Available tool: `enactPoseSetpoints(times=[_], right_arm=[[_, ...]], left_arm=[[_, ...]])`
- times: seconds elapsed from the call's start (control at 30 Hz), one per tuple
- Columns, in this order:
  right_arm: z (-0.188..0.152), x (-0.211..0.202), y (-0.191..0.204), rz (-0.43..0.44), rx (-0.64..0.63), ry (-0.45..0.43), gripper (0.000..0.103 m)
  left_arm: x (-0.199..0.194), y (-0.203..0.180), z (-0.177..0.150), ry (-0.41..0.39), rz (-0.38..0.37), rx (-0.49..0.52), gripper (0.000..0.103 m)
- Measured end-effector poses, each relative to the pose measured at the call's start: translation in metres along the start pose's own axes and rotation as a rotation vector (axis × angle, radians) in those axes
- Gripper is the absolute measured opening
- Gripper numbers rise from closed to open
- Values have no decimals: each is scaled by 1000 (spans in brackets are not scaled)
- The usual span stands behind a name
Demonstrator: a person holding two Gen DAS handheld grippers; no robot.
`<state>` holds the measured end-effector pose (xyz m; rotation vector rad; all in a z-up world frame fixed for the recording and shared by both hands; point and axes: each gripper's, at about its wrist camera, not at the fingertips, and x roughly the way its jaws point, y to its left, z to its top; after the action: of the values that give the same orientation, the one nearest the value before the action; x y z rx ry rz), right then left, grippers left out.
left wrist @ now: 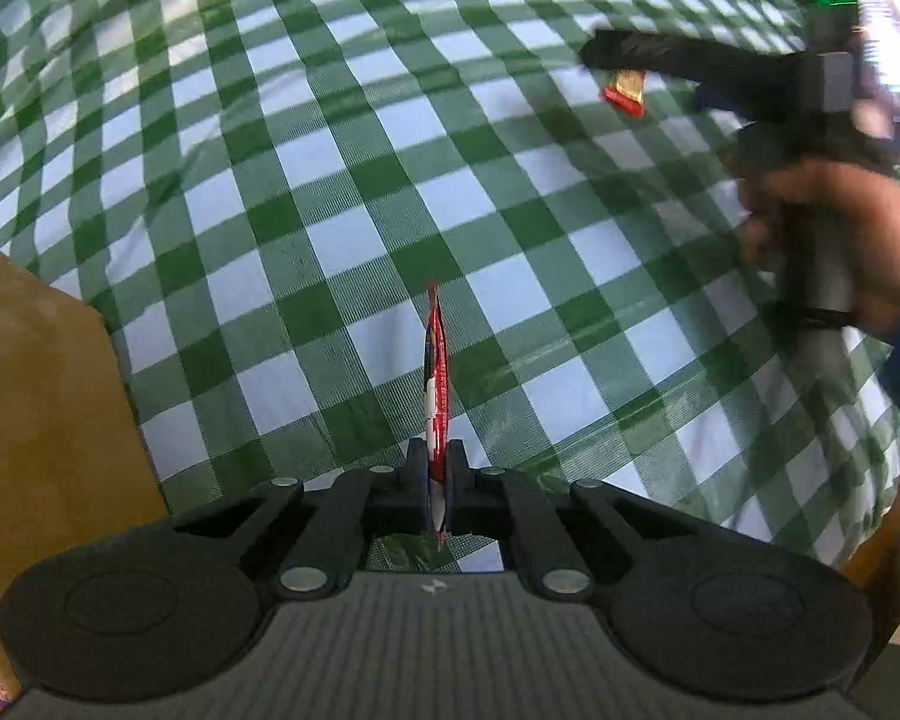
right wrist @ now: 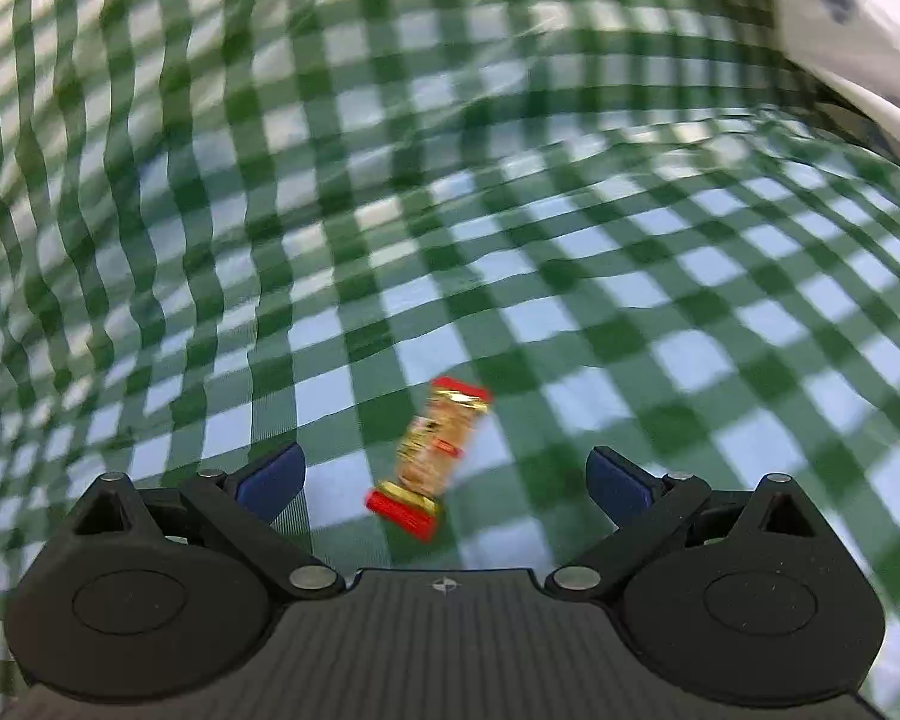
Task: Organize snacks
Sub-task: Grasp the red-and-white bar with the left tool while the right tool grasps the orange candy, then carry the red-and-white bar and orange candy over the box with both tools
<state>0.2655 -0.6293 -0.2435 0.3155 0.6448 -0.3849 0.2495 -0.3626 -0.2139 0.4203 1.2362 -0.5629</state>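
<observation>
Clamping seen on left gripper (left wrist: 437,474): jaws together on thin red snack packet (left wrist: 435,372), held edge-on above green checked tablecloth (left wrist: 342,180). Right gripper (right wrist: 444,474) spread wide, nothing pinched. Red-gold snack bar (right wrist: 429,456) lies on cloth between its blue fingertips (right wrist: 273,477), untouched. Brown box (left wrist: 36,396) at left.

Left gripper (left wrist: 437,468) jaws pinch red packet (left wrist: 435,360) edge-on; checked cloth (left wrist: 306,180) below.
</observation>
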Motion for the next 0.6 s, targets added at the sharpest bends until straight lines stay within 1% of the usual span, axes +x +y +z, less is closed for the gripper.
enactPoseSetpoints(times=[0.03, 0.07, 0.1, 0.13, 0.17, 0.23, 0.27, 0.33, 0.43, 0.53, 0.6], right_arm=[[-2, 6, 3, -20, -24, 11, 96], [-5, 7, 10, -61, -80, -10, 91], [-8, 6, 17, -99, -147, -27, 59], [-9, 2, 19, -97, -183, -35, 22], [-9, -2, 19, -81, -185, -15, 20], [-10, -18, 14, -91, -153, 15, 19], [-12, -32, 11, -99, -141, 9, 18], [-18, -67, 7, -88, -112, -10, 18], [-36, -134, 7, -55, -73, -33, 18], [-60, -208, 16, 3, -43, -57, 18], [-79, -254, 30, 51, -32, -71, 18]], left_arm=[[-4, 0, -2, -7, -4, -7, 5], [-9, 1, -3, -14, -12, -19, 5], [-14, 3, -5, -21, -21, -31, 5], [-19, 3, -6, -30, -26, -42, 5], [-26, 0, -8, -43, -29, -48, 5], [-43, -2, -14, -73, -29, -56, 5], [-52, -2, -17, -86, -30, -64, 5], [-73, -1, -27, -111, -43, -88, 5], [-107, 1, -49, -145, -49, -123, 5], [-145, 2, -78, -188, -21, -133, 5], [-171, 6, -101, -221, 0, -144, 5]])
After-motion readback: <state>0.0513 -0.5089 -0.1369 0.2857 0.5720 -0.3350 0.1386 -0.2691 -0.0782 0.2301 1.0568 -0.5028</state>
